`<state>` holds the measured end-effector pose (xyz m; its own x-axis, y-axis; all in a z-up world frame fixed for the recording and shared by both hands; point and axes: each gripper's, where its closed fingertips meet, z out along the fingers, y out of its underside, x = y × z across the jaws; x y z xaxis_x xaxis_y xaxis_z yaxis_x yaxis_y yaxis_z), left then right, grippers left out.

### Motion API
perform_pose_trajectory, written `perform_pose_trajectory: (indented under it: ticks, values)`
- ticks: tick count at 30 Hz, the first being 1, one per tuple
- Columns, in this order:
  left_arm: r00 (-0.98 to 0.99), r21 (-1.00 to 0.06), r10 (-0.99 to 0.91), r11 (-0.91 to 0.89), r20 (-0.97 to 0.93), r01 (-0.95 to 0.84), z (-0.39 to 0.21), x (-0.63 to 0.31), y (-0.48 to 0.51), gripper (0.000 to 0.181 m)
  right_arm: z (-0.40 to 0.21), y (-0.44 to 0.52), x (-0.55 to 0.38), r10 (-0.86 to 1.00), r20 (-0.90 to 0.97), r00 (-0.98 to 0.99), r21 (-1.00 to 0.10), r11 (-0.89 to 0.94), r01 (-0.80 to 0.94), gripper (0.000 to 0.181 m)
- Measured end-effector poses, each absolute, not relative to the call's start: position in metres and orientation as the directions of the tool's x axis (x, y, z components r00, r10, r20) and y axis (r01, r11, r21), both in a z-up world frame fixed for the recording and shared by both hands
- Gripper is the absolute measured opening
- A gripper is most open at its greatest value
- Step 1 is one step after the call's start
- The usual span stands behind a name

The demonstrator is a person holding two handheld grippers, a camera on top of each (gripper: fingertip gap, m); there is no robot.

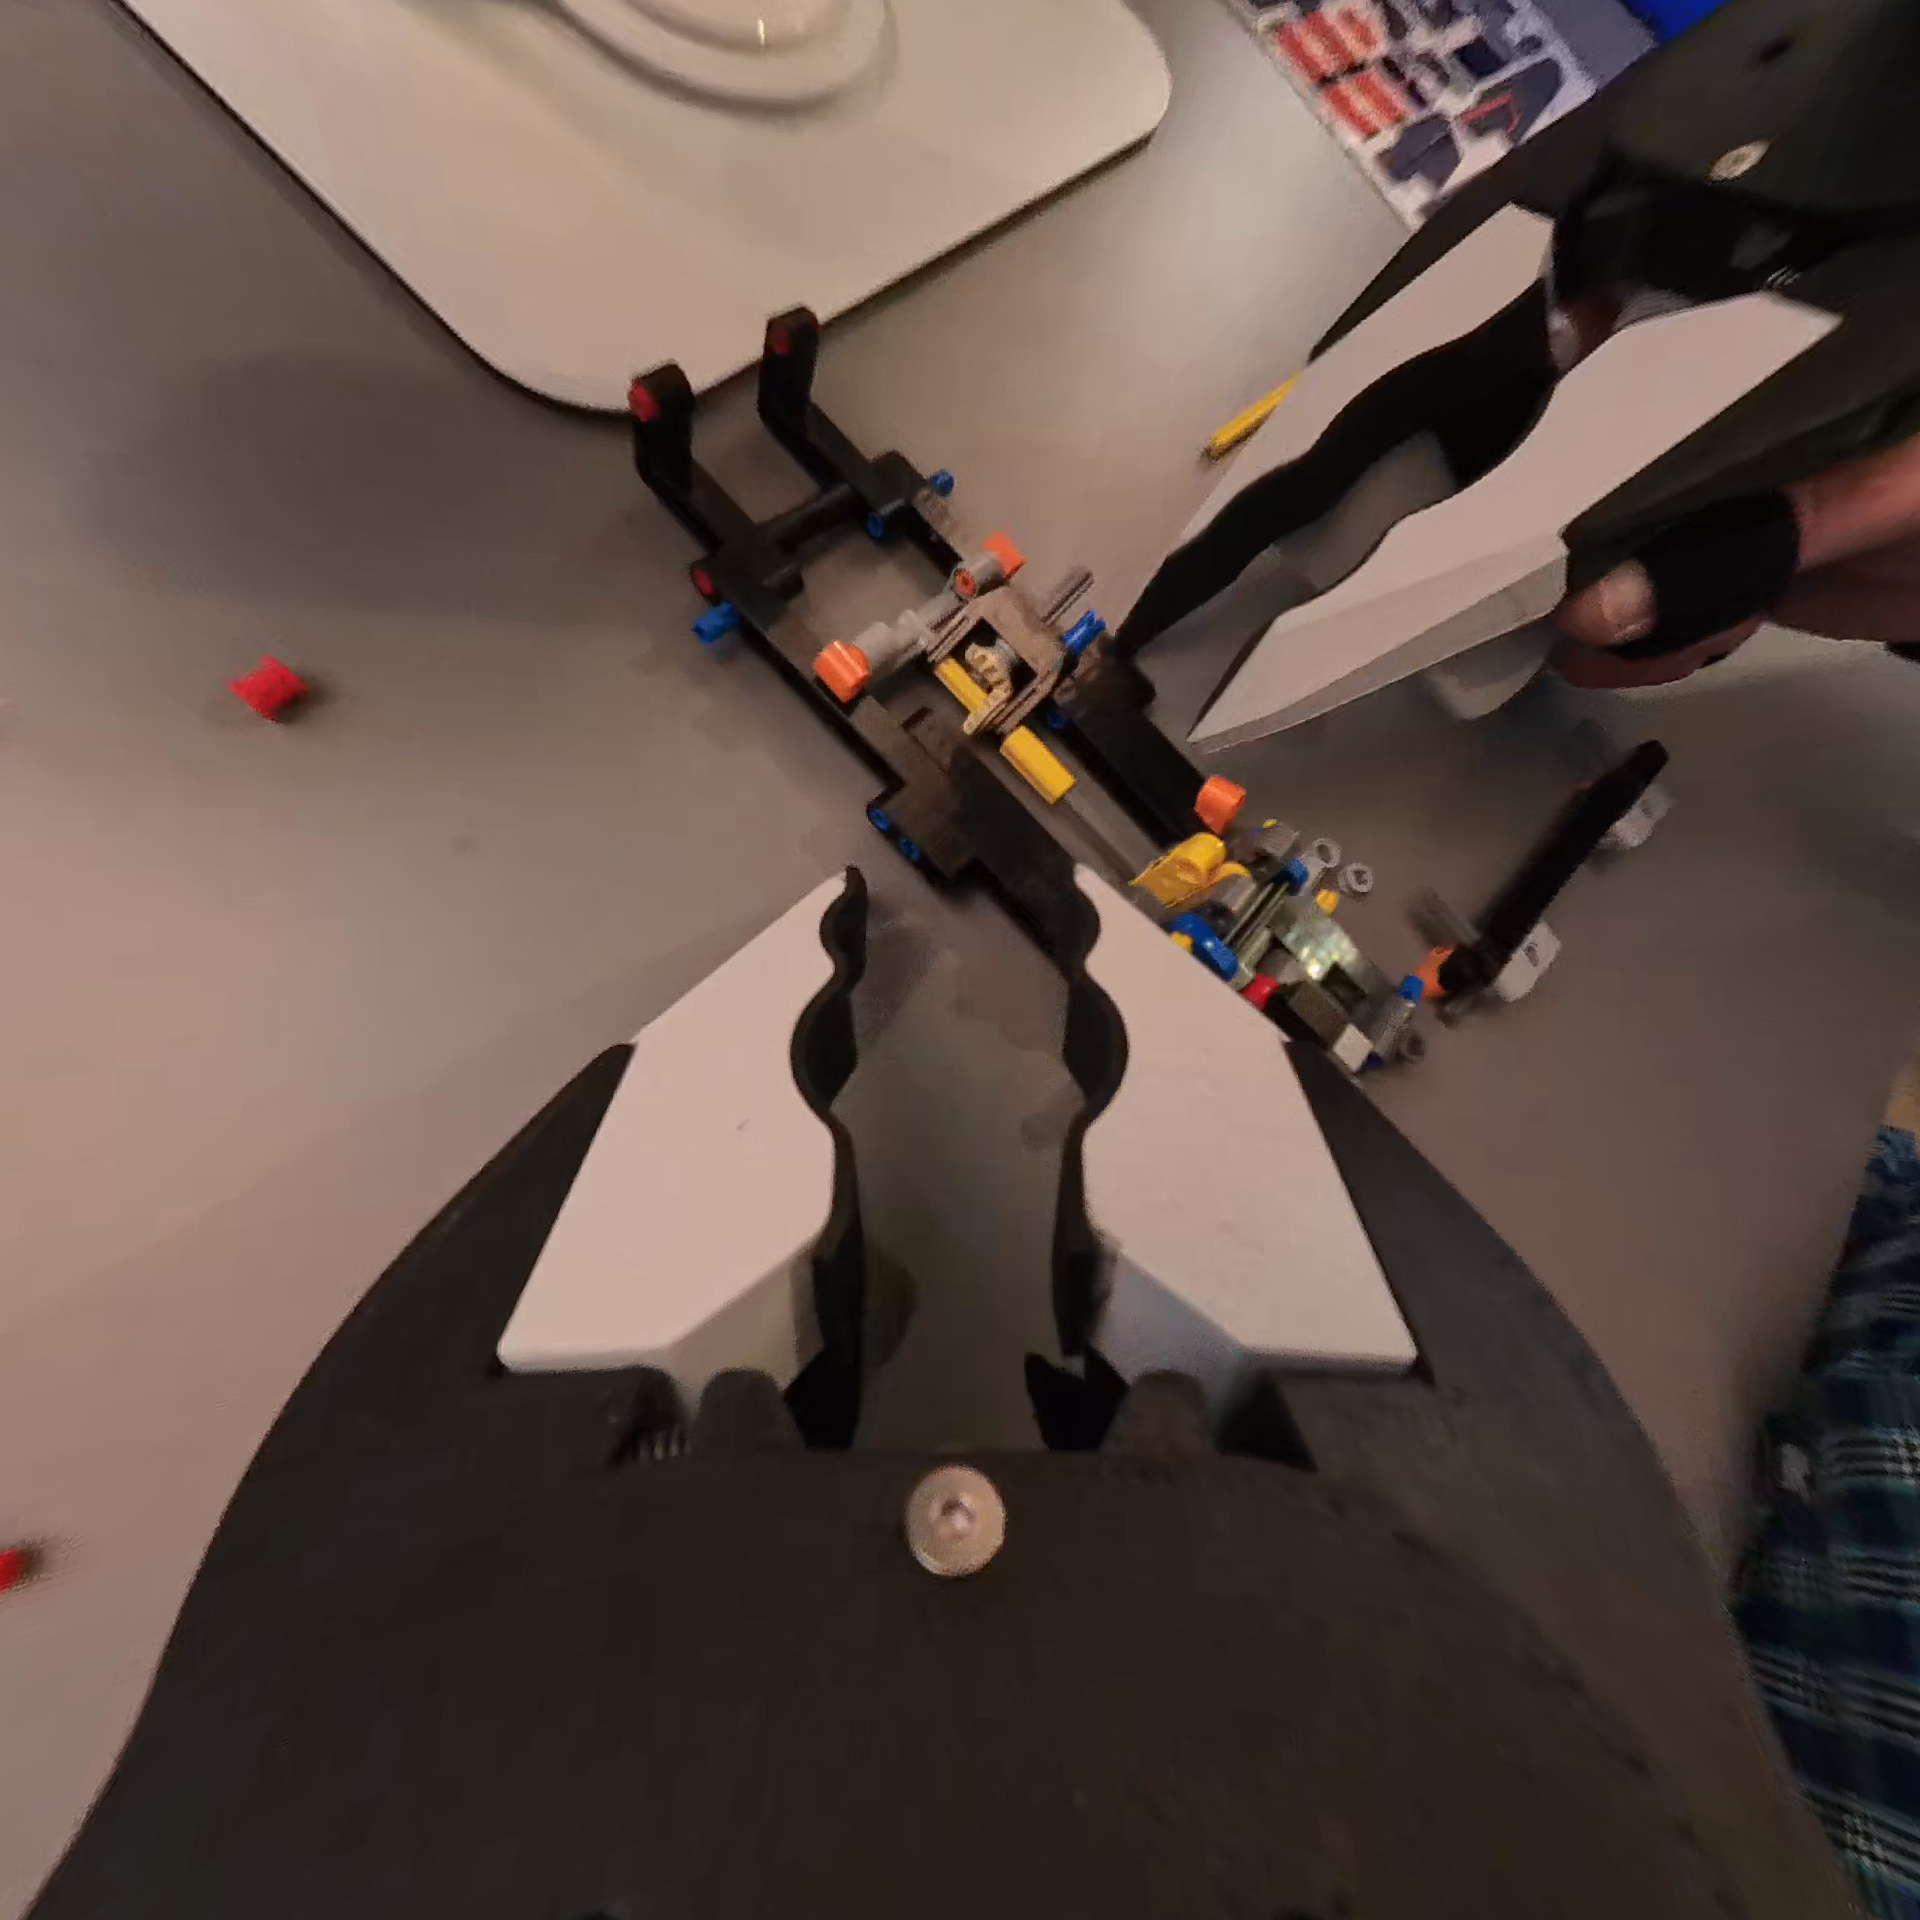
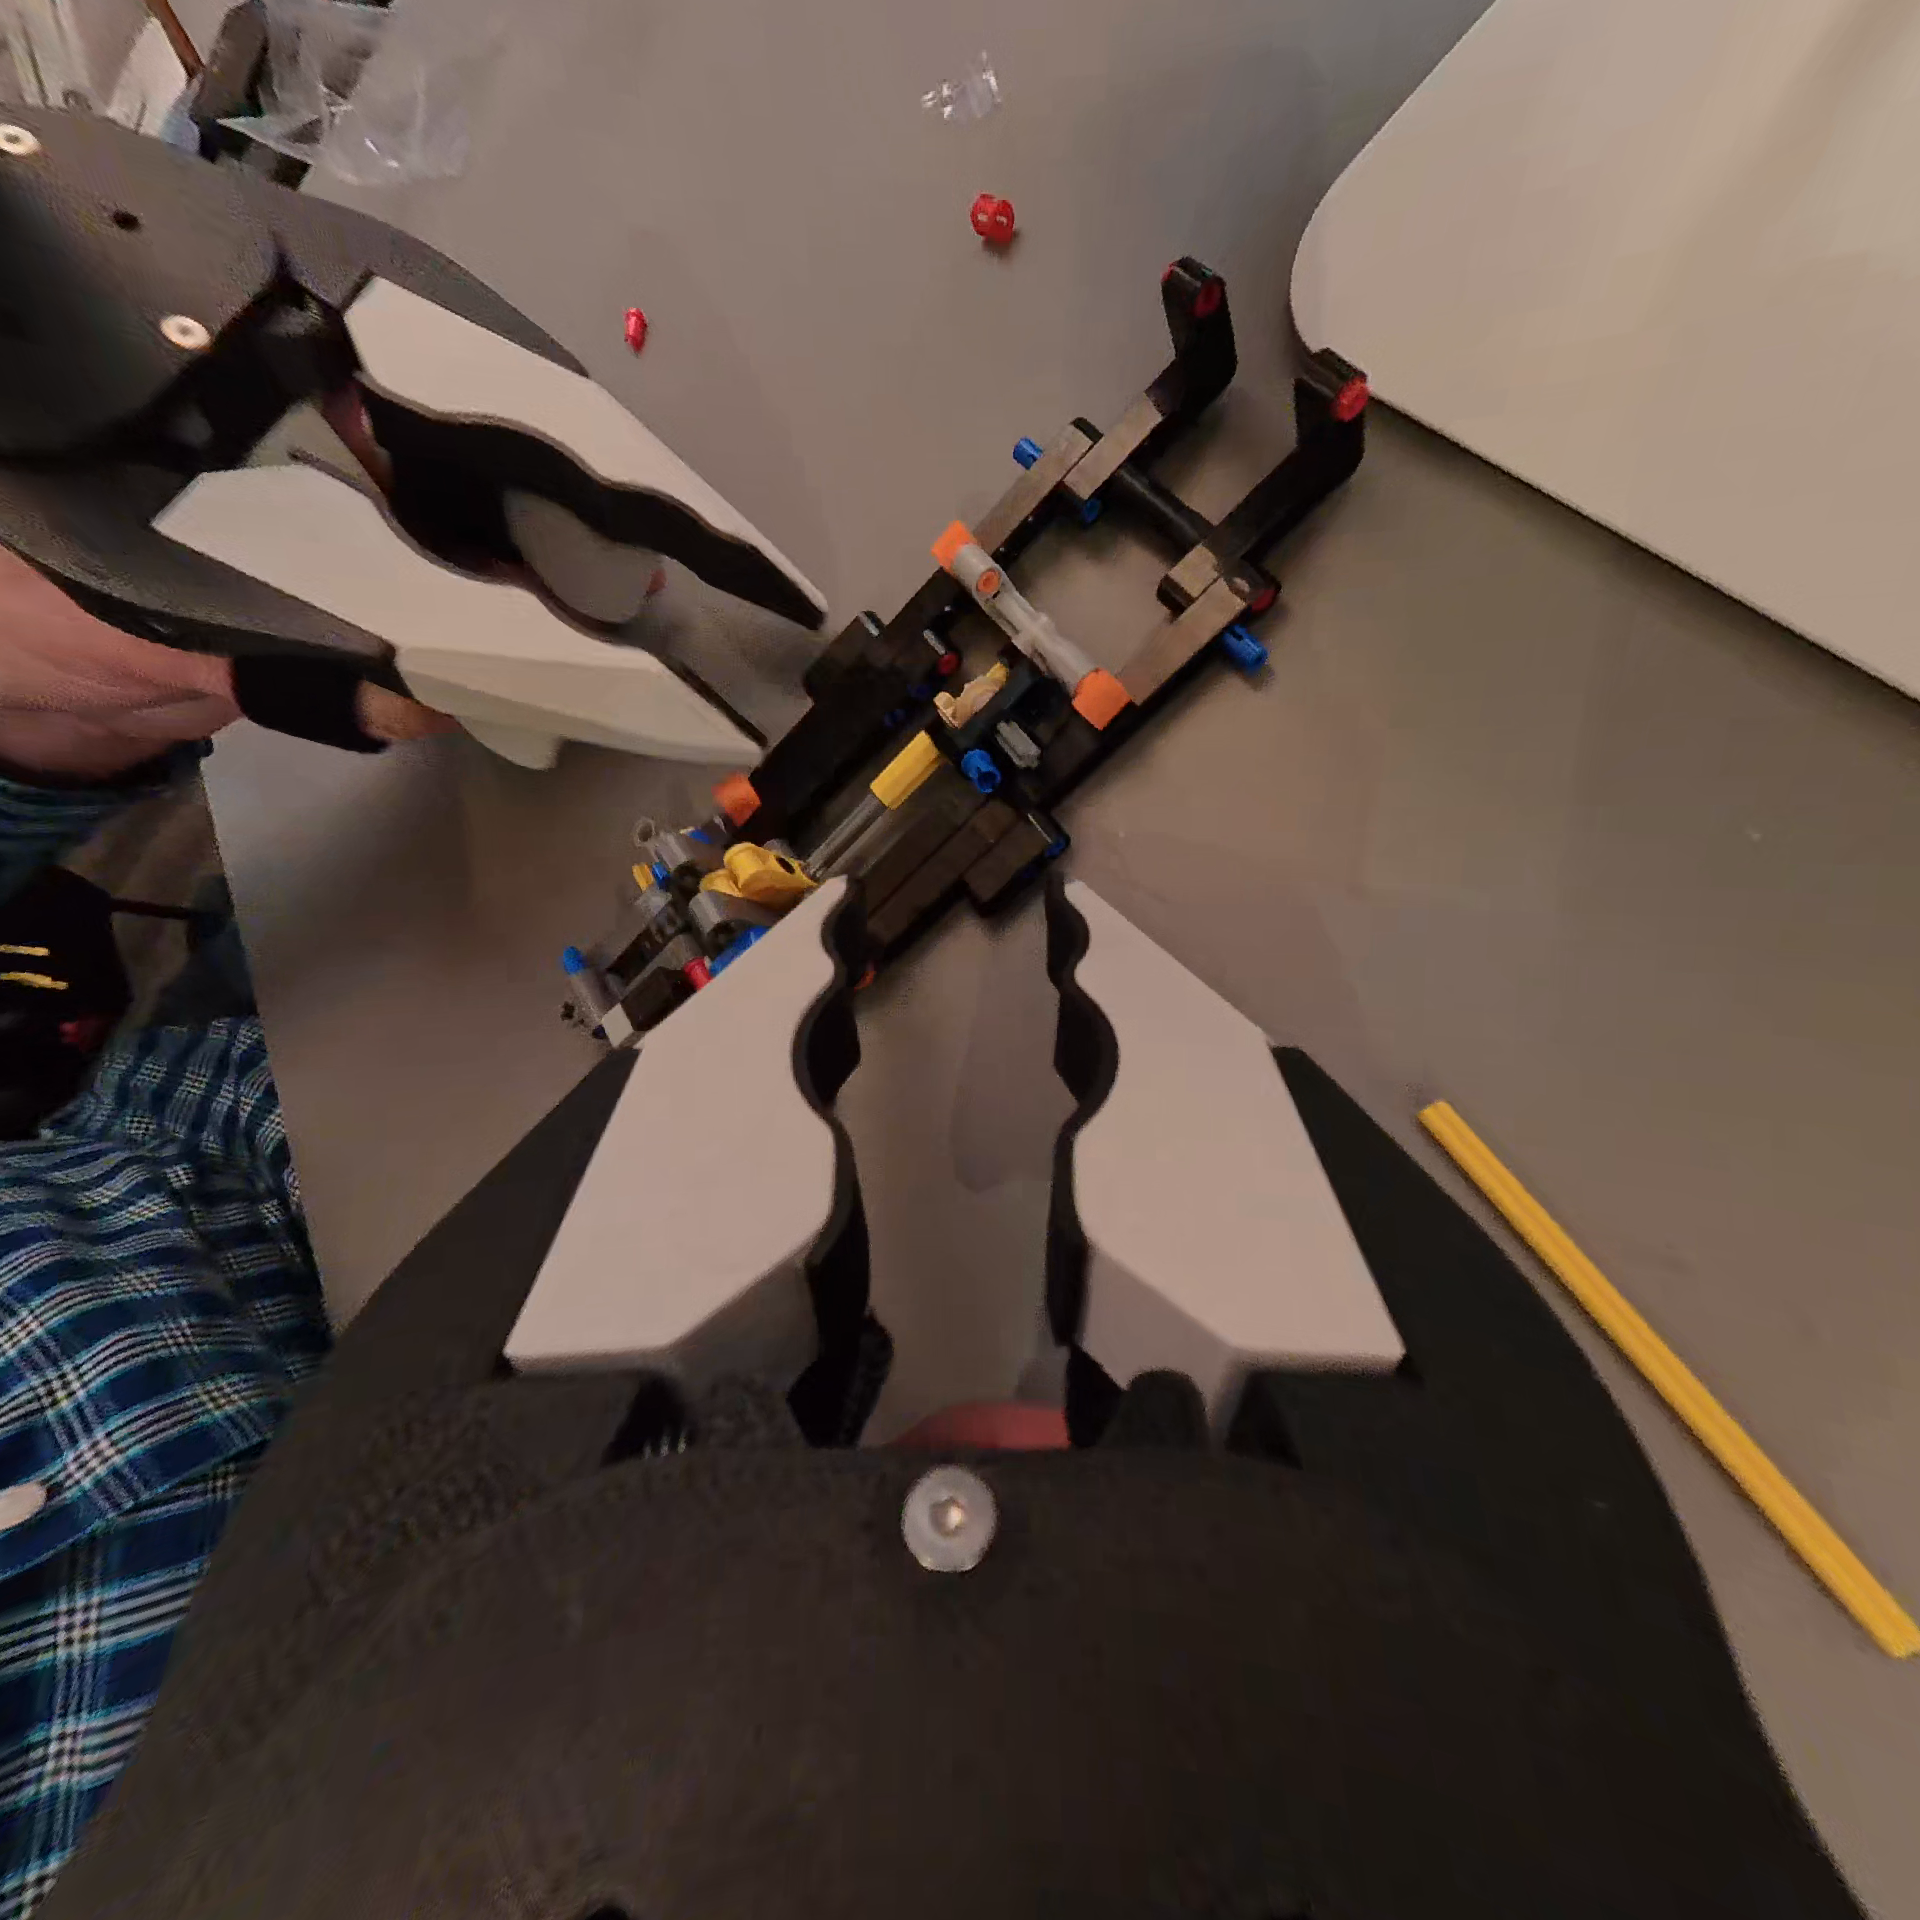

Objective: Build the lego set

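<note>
A long black lego frame lies diagonally on the grey table, with orange, yellow, blue and grey parts on it and two upright black arms with red pins at its far end. It also shows in the right wrist view. My left gripper is open and empty, its fingertips right at the frame's near side. My right gripper is open and empty at the opposite side. Each gripper shows in the other's view, the right one and the left one, with tips close to the frame's middle.
Loose red pieces lie on the table. A long yellow axle lies to the right. A black-and-grey subassembly lies nearby. A white board borders the frame's far end. A plaid sleeve shows.
</note>
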<state>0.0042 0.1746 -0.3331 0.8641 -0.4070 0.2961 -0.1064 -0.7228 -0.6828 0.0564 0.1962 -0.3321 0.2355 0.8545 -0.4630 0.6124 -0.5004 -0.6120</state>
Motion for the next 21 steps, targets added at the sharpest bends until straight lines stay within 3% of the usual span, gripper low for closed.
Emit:
perform_pose_trajectory:
  ticks: [8,12,17,18,21]
  values:
    - [0.852,-0.653,-0.340,-0.757,0.397,0.002,-0.334,0.009,0.183,0.026,-0.336,0.201,0.053,0.857,-0.460,0.233,-0.619,-0.497,0.608,0.012]
    - [0.800,-0.680,-0.317,-0.718,0.510,0.150,-0.315,0.011,0.186,0.015,-0.335,0.202,0.055,0.849,-0.475,0.232,-0.621,-0.510,0.595,0.013]
    - [0.638,-0.625,-0.315,-0.701,0.703,0.343,-0.294,0.017,0.192,0.024,-0.333,0.204,0.056,0.841,-0.494,0.223,-0.623,-0.521,0.584,0.014]
    - [0.570,-0.590,-0.317,-0.707,0.758,0.391,-0.288,0.020,0.193,0.023,-0.333,0.203,0.056,0.838,-0.501,0.217,-0.622,-0.523,0.583,0.006]
    - [0.568,-0.574,-0.321,-0.741,0.758,0.347,-0.294,0.033,0.192,0.029,-0.332,0.200,0.054,0.851,-0.486,0.198,-0.632,-0.499,0.593,0.005]
